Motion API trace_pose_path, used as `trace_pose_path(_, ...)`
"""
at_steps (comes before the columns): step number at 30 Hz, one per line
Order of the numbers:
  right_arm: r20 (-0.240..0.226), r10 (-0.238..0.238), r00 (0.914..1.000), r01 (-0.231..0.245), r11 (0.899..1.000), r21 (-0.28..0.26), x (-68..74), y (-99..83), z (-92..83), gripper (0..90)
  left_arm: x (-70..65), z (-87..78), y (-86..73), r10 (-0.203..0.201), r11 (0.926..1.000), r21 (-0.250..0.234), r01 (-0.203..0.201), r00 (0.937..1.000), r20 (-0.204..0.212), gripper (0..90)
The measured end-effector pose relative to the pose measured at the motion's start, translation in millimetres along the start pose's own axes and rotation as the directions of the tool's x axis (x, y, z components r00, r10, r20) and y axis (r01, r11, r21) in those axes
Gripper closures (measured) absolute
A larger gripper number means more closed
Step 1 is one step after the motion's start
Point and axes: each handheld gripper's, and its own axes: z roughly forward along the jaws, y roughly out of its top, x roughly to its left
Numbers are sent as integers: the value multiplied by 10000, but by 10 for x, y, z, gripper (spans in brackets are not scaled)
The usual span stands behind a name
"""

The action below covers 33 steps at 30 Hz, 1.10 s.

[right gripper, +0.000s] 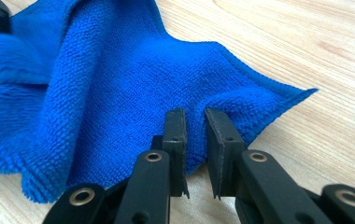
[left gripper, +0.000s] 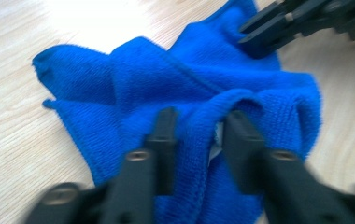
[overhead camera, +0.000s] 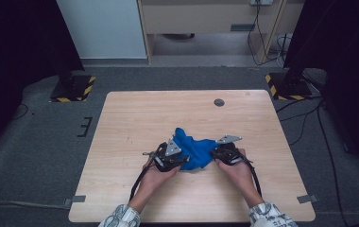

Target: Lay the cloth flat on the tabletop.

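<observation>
High view: blue cloth (overhead camera: pixel 194 150) lies crumpled on the counter (overhead camera: pixel 135 118), nearer the person's edge than the grommet hole (overhead camera: pixel 219 102) at the far side. Left gripper (overhead camera: pixel 180 161) is at the cloth's left edge, right gripper (overhead camera: pixel 215 152) at its right edge, one hand behind each. Looks like a two-point pickup to spread or fold the cloth.

Left gripper view: jaws narrow, straddling a raised ridge of cloth (left gripper: pixel 166 79). Fabric sits between them, but the frame is blurred and I can't tell whether the pads are pressing on it yet. The other gripper (left gripper: pixel 259 32) bites the cloth's far edge. Advice: finish the close before lifting, and take the hem, not just the crest of the fold. A crest grab likely picks up two layers and the cloth won't open flat.

Right gripper view: jaws nearly together with a tuck of cloth (right gripper: pixel 119 93) pinched between them, just inboard of the pointed corner (right gripper: pixel 306 92) lying on the counter. The grip looks firm, though shallow, near the pad tips.

My read on the next move:
- confirm the left pinch first
- lift both sides level, then draw apart from the cloth's middle
- go slow; microfibre drags on wood, and a shallow bite may slip
- if the left has a double layer, let go and regrab at the hem
</observation>
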Motion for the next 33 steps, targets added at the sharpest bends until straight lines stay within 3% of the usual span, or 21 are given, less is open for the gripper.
trace_pose_path(4, 49, 47, 10000, -48, 10000, 48, 4, -7, -15, 799, 44, -40, -1, -382, 9992, -68, 383, 9993, 31, 861)
trace_pose_path(8, 54, 64, 10000, -65, 9999, 122, 9, -26, -42, 802, 154, -178, -30, -1288, 9899, -617, 1279, 9916, -121, 876)
trace_pose_path(15, -40, 98, 9999, -97, 9997, 239, -14, -58, -92, 774, 365, -339, -170, -2013, 9779, -712, 1967, 9775, -638, 871)
trace_pose_path(22, -86, 173, 9998, -173, 9998, 31, -71, -48, -175, 572, 407, -342, -198, -2078, 9758, -866, 2006, 9746, -834, 869)
trace_pose_path(26, -107, 406, 9991, -411, 9974, -586, -144, -19, -292, 480, 410, -337, -204, -2083, 9761, -815, 2015, 9743, -857, 870)
trace_pose_path(29, 111, 703, 9975, -688, 9925, -1014, -223, 14, -345, 495, 412, -338, -206, -2056, 9769, -790, 1988, 9745, -897, 870)
trace_pose_path(33, 743, 987, 9923, -912, 9910, -982, -350, 30, -313, 539, 409, -328, -210, -1997, 9784, -730, 1934, 9754, -929, 868)
